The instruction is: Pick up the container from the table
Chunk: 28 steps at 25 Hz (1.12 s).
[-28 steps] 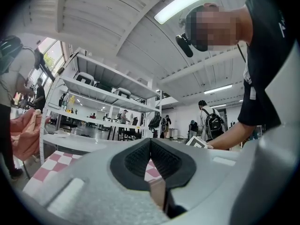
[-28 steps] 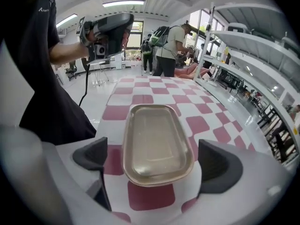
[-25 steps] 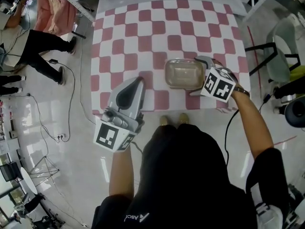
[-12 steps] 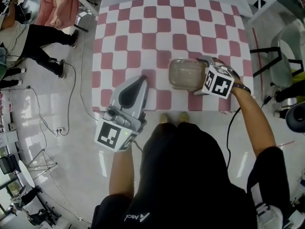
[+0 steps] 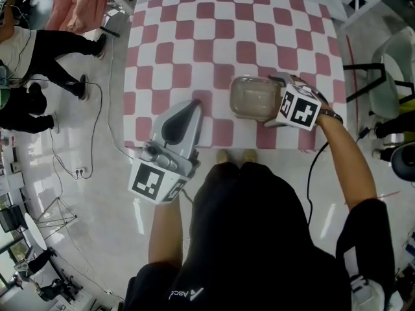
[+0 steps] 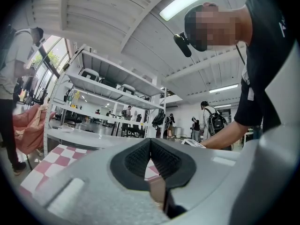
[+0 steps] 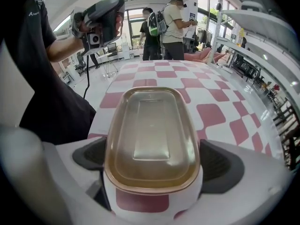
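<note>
The container (image 7: 151, 125), lying on the checked table (image 5: 194, 31) near its front edge, is seen with its near end between the parted jaws of the right gripper (image 7: 153, 159), long axis running straight ahead; the left gripper (image 6: 151, 158), closed on nothing, is held farther off

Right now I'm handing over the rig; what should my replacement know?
Left gripper: shut, empty, held at the near edge of the red-and-white checked table.
Right gripper: jaws astride the translucent rectangular plastic container; can't tell whether the pads press it.
The container sits on the table.
Done: approach.
Left: confirm the grip, then lift.
</note>
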### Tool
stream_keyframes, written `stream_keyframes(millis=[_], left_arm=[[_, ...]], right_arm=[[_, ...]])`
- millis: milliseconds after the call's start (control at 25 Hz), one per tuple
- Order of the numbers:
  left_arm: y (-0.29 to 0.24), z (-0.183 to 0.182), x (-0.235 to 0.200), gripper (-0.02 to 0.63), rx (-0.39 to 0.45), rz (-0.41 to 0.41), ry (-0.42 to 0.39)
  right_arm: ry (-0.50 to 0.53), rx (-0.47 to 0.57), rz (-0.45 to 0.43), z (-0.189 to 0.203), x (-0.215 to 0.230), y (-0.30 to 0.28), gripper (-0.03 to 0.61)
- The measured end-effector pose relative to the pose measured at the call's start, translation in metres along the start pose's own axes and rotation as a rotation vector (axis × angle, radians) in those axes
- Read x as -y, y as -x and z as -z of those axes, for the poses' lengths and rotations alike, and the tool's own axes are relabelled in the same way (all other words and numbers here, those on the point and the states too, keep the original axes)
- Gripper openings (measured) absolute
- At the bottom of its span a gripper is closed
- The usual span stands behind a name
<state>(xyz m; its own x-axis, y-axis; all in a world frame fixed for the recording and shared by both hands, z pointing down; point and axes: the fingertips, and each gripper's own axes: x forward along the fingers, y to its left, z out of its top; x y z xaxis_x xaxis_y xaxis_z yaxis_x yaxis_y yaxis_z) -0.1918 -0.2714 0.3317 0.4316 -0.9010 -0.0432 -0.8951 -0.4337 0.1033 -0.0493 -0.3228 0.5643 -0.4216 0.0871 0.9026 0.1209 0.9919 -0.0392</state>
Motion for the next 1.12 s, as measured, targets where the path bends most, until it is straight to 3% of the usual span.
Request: stream_keyframes(millis=[480, 760, 1120], left_arm=[[-0.004, 0.0, 0.0, 0.011, -0.002, 0.015, 0.002], [-0.005, 0.0, 0.003, 0.011, 0.002, 0.017, 0.008], [-0.004, -0.009, 0.008, 0.011, 0.019, 0.022, 0.008]], right_arm=[[0.02, 0.101, 0.03, -0.004, 0.0, 0.006, 0.595], [-0.098, 0.259, 0.044, -0.017, -0.003, 0.037, 0.595], [-0.063, 0.257, 0.091, -0.018, -0.008, 0.067, 0.595]])
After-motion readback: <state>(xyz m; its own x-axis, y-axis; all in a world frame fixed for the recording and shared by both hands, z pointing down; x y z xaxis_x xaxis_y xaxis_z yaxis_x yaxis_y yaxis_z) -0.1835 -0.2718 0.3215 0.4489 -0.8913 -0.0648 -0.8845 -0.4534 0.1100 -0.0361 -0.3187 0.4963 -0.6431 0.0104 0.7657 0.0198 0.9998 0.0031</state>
